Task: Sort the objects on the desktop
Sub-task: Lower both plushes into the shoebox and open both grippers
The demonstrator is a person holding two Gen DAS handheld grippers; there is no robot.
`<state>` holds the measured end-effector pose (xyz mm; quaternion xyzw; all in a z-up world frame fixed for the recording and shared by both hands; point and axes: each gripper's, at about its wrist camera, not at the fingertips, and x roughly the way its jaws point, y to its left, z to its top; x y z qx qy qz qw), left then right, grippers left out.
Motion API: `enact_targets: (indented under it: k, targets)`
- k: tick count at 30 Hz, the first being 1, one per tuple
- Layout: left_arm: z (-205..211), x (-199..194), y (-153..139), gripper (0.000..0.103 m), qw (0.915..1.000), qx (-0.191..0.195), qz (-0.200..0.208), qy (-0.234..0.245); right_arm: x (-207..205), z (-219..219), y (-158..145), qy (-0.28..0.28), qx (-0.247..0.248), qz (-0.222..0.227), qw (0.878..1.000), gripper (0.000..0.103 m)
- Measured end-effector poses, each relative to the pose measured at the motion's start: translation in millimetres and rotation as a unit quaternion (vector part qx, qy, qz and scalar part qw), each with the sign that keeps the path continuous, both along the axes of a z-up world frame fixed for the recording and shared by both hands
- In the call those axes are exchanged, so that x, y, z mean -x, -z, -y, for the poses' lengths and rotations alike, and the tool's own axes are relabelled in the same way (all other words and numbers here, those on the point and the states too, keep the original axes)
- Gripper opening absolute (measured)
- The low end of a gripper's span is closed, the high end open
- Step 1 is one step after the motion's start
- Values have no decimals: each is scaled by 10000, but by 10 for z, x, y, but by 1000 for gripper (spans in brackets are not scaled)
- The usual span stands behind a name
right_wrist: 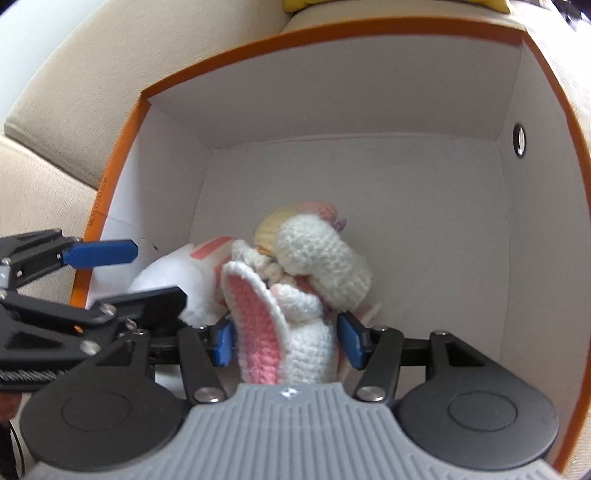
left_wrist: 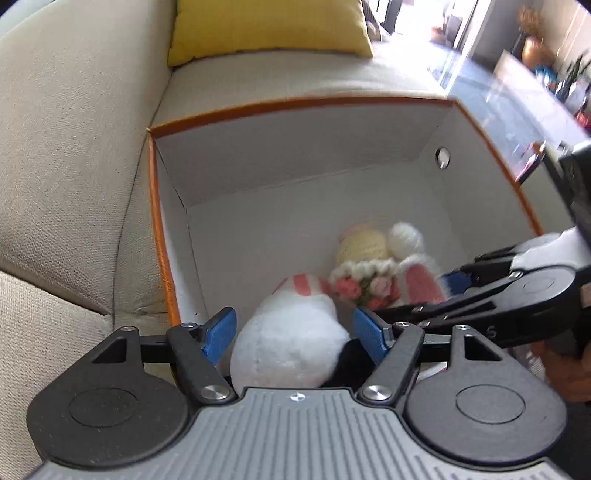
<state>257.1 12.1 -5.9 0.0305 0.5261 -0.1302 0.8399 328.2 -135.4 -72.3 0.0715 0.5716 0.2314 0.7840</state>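
A white plush toy [left_wrist: 291, 347] with pink stripes lies on the floor of an orange-rimmed white box [left_wrist: 295, 103]. My left gripper [left_wrist: 295, 332] straddles it, open, its blue pads just off the plush on either side. Beside the plush lies a crocheted white rabbit [right_wrist: 314, 258] with pink ears and a flower bunch. My right gripper [right_wrist: 286, 341] is open around the rabbit's ear and body, the pads close to the yarn without squeezing it. The left wrist view shows the rabbit [left_wrist: 384, 273] to the right of the plush, with my right gripper [left_wrist: 454, 280] reaching in from the right.
The box [right_wrist: 295, 37] sits on a beige sofa [left_wrist: 74, 147] with a yellow cushion [left_wrist: 266, 26] behind it. A round hole [left_wrist: 442, 157] marks the box's right wall. The far half of the box floor is bare. My left gripper [right_wrist: 125, 277] crosses the right wrist view's left side.
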Motion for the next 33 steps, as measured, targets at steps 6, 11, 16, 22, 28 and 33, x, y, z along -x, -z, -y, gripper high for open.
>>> enact_targets:
  k: [6,11,16,22,28,33]
  targets:
    - [-270,298,-346,79,9943,564,892,-165,-26,7,24,32,29,32,10000,48]
    - [-470,383,-404,65,9923,337,997,-658,-71,-55,116,338,-245,-258,9988,44]
    - [-695,289,-232,40,9924,875,423,-759,-43,-106,135,448,-544,-439,9965,43]
    - [-659,271,-128,35,9914,1020,290,-765,-27,-207,288,509,-554,-593,9954,41]
    - [-736,284,-81,23,9923,869,358,-809,59,-301,252,330,-205,-249,9989,45]
    - [-670,281,-98,12,9941,548,433,-832,144,-268,133,250,17,-41,9997,54]
